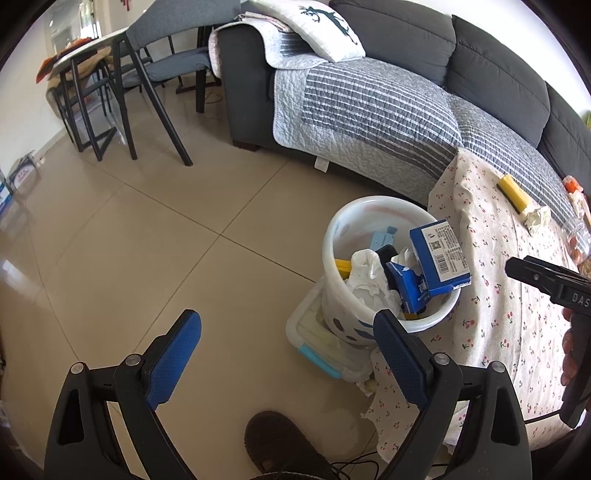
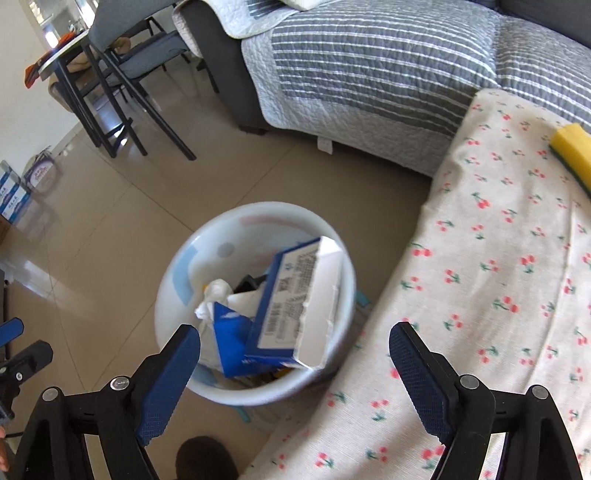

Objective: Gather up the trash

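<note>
Right wrist: blue carton (image 2: 295, 310) in bin (image 2: 255, 391), beneath the open-jawed right tool (image 2: 295, 354).

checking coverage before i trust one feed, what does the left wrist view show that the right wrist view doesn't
Only the left wrist view shows the crumpled tissue on the tablecloth beside the sponge, the white cushion on the sofa, and the clear lidded box beside the bin.

Only the right wrist view shows the right hand-held gripper head-on, open and empty.

Both share the white bin with the blue carton, the yellow sponge and the cherry tablecloth.
</note>
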Action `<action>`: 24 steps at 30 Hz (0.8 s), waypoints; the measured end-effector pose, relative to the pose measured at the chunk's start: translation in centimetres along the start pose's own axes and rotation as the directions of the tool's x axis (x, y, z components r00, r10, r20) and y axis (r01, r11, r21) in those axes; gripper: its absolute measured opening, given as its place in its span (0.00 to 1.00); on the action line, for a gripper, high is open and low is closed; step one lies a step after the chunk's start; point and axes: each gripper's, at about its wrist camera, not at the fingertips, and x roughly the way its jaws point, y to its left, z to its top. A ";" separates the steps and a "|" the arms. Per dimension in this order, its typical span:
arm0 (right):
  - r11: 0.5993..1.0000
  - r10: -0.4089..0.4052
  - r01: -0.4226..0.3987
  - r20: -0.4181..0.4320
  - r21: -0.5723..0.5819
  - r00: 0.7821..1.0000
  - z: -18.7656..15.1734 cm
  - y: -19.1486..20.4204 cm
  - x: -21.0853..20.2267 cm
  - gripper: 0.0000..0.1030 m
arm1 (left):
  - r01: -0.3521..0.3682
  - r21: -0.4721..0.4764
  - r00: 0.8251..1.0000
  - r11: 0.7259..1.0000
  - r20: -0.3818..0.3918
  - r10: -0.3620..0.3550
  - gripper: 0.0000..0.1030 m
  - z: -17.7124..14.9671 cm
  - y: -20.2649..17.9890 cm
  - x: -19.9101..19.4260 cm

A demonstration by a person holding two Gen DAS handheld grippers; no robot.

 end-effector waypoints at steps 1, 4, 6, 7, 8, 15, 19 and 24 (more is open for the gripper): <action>1.000 -0.004 0.004 0.001 0.002 1.000 -0.2 -0.5 -0.4 0.86 | 0.001 0.005 1.000 1.000 0.000 -0.001 0.93 0.0 -0.3 0.0; 1.000 -0.021 0.021 0.004 0.003 1.000 -1.2 -2.3 -1.7 0.87 | 0.004 0.021 1.000 1.000 0.000 -0.004 0.93 0.2 -1.4 -0.2; 0.999 -0.041 0.041 0.006 -0.001 0.999 -1.8 -3.5 -2.6 0.88 | 0.009 0.032 1.000 0.999 0.000 -0.009 0.93 0.4 -2.4 -0.2; 0.998 -0.055 0.055 0.008 -0.002 0.998 -2.1 -4.2 -3.0 0.88 | 0.011 0.039 1.000 0.999 0.000 -0.011 0.93 0.5 -3.0 -0.3; 0.998 -0.069 0.069 0.008 -0.001 0.998 -2.5 -4.9 -3.4 0.88 | 0.012 0.046 1.000 0.999 0.001 -0.012 0.93 0.6 -3.6 -0.3; 0.990 -0.135 0.134 0.009 0.047 0.991 -4.2 -10.6 -7.0 0.96 | 0.019 0.127 1.000 0.992 0.004 -0.020 0.93 1.3 -9.7 -0.4; 0.981 -0.176 0.173 0.024 0.090 0.984 -5.0 -14.4 -9.4 0.99 | 0.047 0.178 0.999 0.983 0.001 -0.048 0.93 1.8 -14.3 -0.4; 0.957 -0.222 0.216 0.014 0.193 0.975 -6.5 -19.8 -11.8 0.99 | 0.110 0.229 0.994 0.967 0.000 -0.113 0.93 2.3 -20.8 -0.6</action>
